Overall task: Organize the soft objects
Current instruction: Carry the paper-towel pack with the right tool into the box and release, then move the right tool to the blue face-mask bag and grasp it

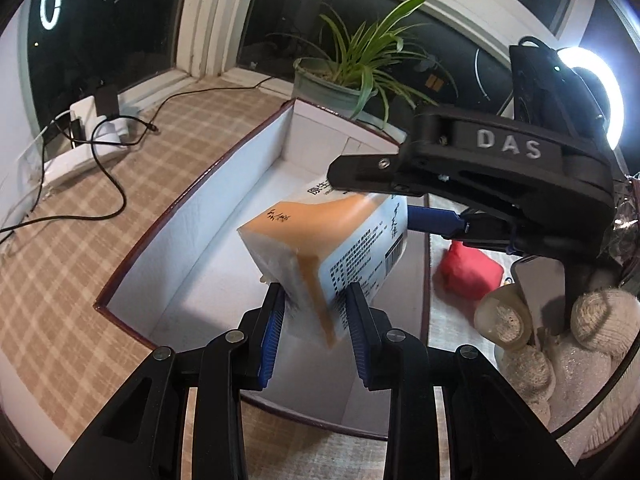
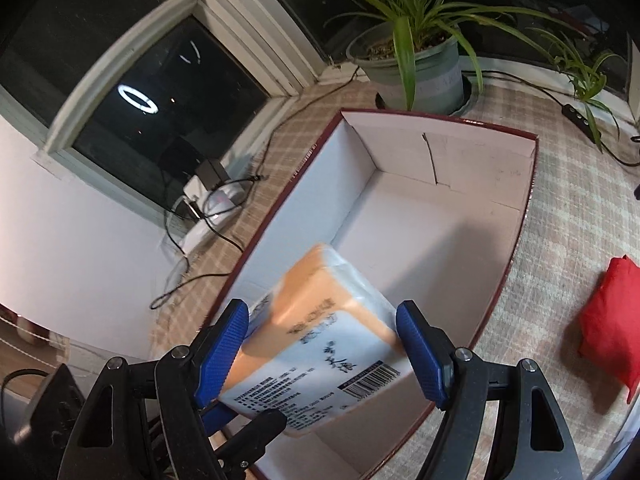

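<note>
Blue ribbed pads of the left gripper [image 1: 316, 312] press on both sides of one end of the tissue pack [image 1: 332, 248], a soft plastic-wrapped block in orange and white with printed text and a barcode. The right gripper [image 2: 322, 346] comes at the same pack from the other end; in its own view its blue pads sit against the pack's two long sides, though the pack is blurred and I cannot tell how firmly they bite. Between the two tools the pack hangs tilted above the open box [image 1: 200, 216], clear of its floor.

Below and ahead of both grippers, the box is long, white inside with a dark red rim, and its floor shows bare cardboard [image 2: 420, 240] with nothing lying on it. Just beyond the box's far end stands a potted plant [image 2: 416, 64] in a pale green pot, long leaves arching over it.

To the right of the box, outside it, a red soft bag [image 2: 608, 328] lies on the table. The tablecloth [image 1: 60, 280] is a beige and white check weave. Far left of the left gripper, a white power strip [image 1: 80, 148] with plugs and black cables [image 1: 112, 176] sits by the wall.

Behind everything, white-framed windows [image 2: 160, 92] are dark and reflect a ring light. A real ring light [image 1: 604, 96] glows behind the right gripper's black body, and a gloved hand [image 1: 568, 336] shows beneath that gripper in the left wrist view.
</note>
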